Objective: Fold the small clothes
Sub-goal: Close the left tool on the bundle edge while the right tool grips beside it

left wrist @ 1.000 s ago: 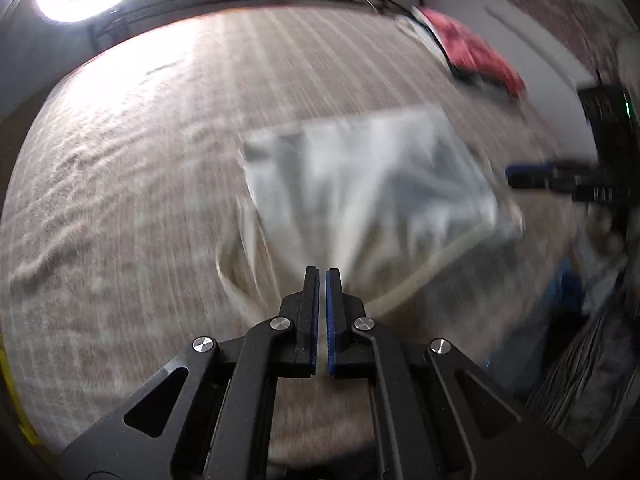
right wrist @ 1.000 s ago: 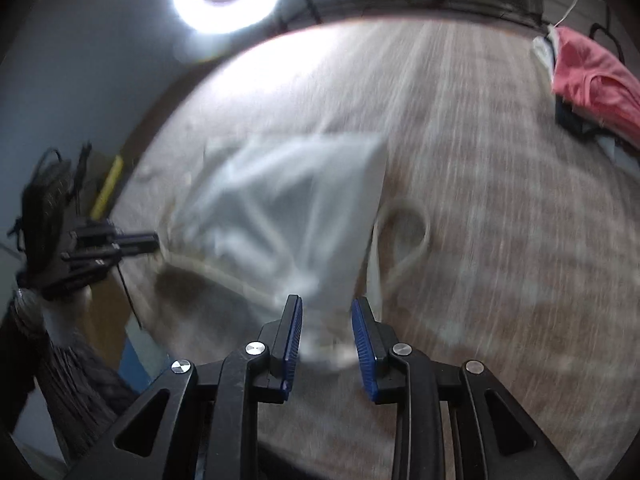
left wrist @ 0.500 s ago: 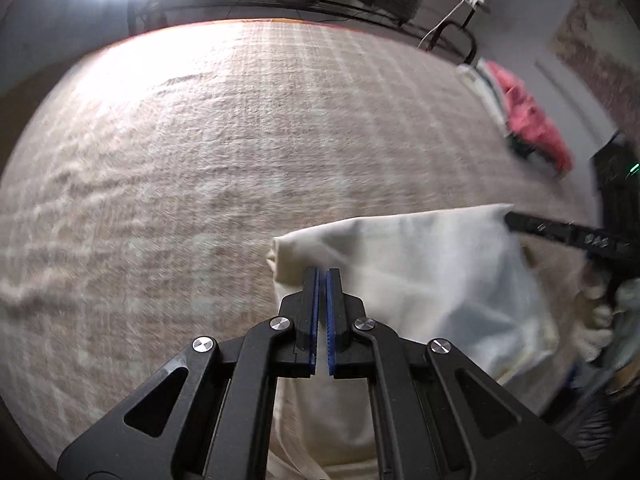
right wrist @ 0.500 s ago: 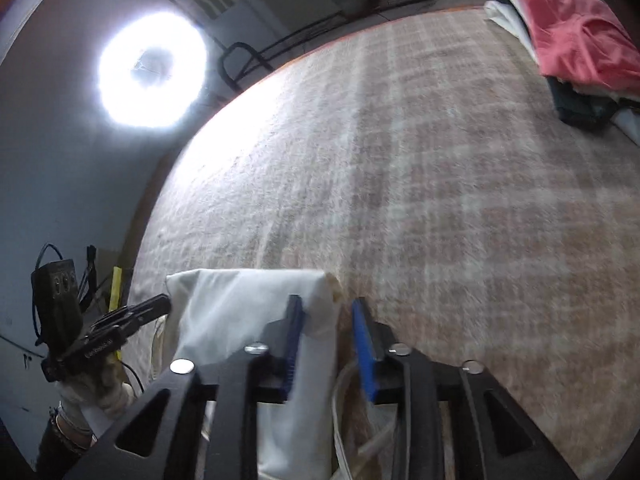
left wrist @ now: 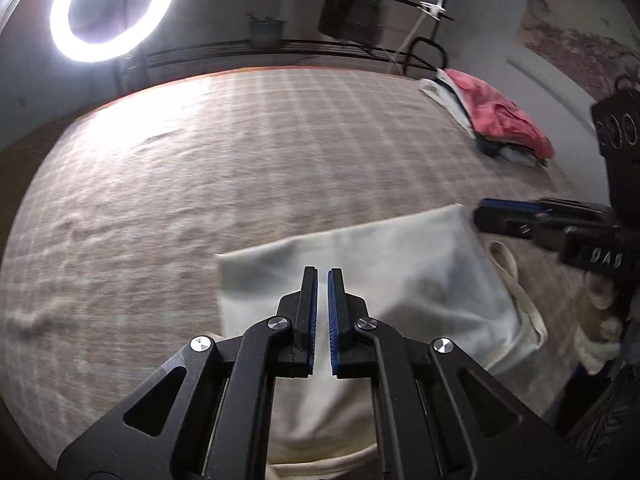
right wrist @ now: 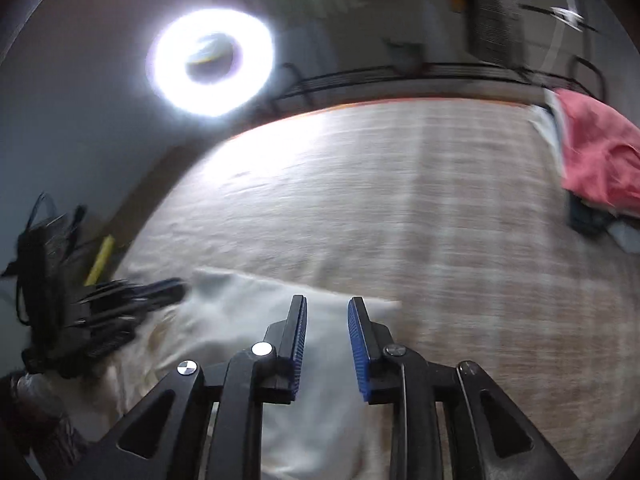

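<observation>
A cream cloth point(left wrist: 400, 264) with a strap loop point(left wrist: 508, 268) lies folded flat on the beige checked cover point(left wrist: 200, 160). My left gripper point(left wrist: 322, 270) hovers over the cloth's left half. It is shut, with only a thin slit between the blue pads and nothing pinched. In the right wrist view the same cloth point(right wrist: 240, 320) lies under my right gripper point(right wrist: 325, 300). Its jaws are opening, and the fabric lies below them, not pressed. Each gripper shows in the other's view: the right gripper point(left wrist: 480, 216) at the cloth's far right corner, the left gripper point(right wrist: 176, 290) at its left corner.
A stack of clothes topped by a pink garment point(left wrist: 500, 116) sits at the cover's far right edge, also in the right wrist view point(right wrist: 596, 160). A ring light point(left wrist: 112, 8) glares beyond the far left edge. A dark rail runs behind the cover.
A second ago both grippers held the cloth up, blurred. It now lies flat and folded. Both grippers have let go and drawn back, and the right jaws stand wider than half a second ago.
</observation>
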Tool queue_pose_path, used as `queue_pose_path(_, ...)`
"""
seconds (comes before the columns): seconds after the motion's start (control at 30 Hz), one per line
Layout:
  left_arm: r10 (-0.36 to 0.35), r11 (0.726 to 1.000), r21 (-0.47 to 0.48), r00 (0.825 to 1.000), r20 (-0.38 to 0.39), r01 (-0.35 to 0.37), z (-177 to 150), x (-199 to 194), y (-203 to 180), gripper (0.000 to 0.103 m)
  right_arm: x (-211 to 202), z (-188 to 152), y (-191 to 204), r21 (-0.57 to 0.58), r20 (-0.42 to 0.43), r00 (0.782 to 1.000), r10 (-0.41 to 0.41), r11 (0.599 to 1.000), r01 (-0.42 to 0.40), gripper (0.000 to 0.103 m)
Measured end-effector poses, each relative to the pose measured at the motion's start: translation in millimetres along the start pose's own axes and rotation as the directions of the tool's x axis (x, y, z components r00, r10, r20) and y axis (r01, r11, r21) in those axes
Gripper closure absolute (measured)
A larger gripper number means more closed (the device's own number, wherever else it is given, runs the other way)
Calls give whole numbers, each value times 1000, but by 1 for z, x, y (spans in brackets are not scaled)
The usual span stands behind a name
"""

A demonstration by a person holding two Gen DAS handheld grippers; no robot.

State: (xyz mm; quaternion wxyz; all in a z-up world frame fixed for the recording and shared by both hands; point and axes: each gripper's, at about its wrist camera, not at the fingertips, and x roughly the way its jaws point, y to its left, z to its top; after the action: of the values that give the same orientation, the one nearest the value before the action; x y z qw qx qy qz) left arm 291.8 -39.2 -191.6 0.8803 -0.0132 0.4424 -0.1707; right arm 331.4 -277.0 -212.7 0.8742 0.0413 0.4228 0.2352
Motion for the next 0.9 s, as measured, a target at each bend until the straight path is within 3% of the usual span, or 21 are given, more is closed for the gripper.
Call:
queue_pose_path(0.1,5,999,51,1000,-27,-4,-6,12,-14,101,14,-8,18,-55,-44,999,0,999,-2,80)
queue_pose_path(0.2,110,985,139,993,-47,-103,-17,25,-18,101,29,-19,20,-79,-92,995,-30,997,23,81)
queue_pose_path(0.23,123,981,154,992,-35,-116,-20,25,-16,94,37,-24,19,-99,-121,990,-71,993,59,83)
queue_pose_path(0.27,126,981,154,992,-27,-120,-21,23,-13,92,41,-28,19,-120,-138,984,-108,989,91,84)
queue_pose_path(0.37,134,984,122,991,-30,-129,-21,14,0,92,37,-29,13,-122,-129,985,-110,988,95,84)
queue_pose_path(0.43,135,987,92,990,-31,-131,-26,7,12,92,25,-31,6,-92,-129,985,-111,991,100,80)
queue_pose_path(0.5,118,992,48,992,-41,-116,-29,0,26,92,16,-33,-4,-57,-126,985,-119,992,113,68)
queue_pose_path(0.53,112,993,27,993,-48,-111,-31,-2,32,84,10,-35,-12,-24,-130,986,-107,994,104,67)
queue_pose_path(0.57,95,995,-1,994,-57,-95,-34,-5,40,68,5,-38,-21,12,-140,987,-84,996,87,67)
queue_pose_path(0.6,77,996,-32,995,-67,-79,-37,-7,48,63,3,-38,-26,43,-154,986,-63,997,70,67)
queue_pose_path(0.77,-66,973,-228,992,-109,39,-48,-11,83,63,-11,-52,-56,195,-169,984,54,981,-20,67)
queue_pose_path(0.9,-216,914,-374,970,-115,159,-50,-8,102,63,-15,-59,-75,316,-155,974,164,943,-108,67)
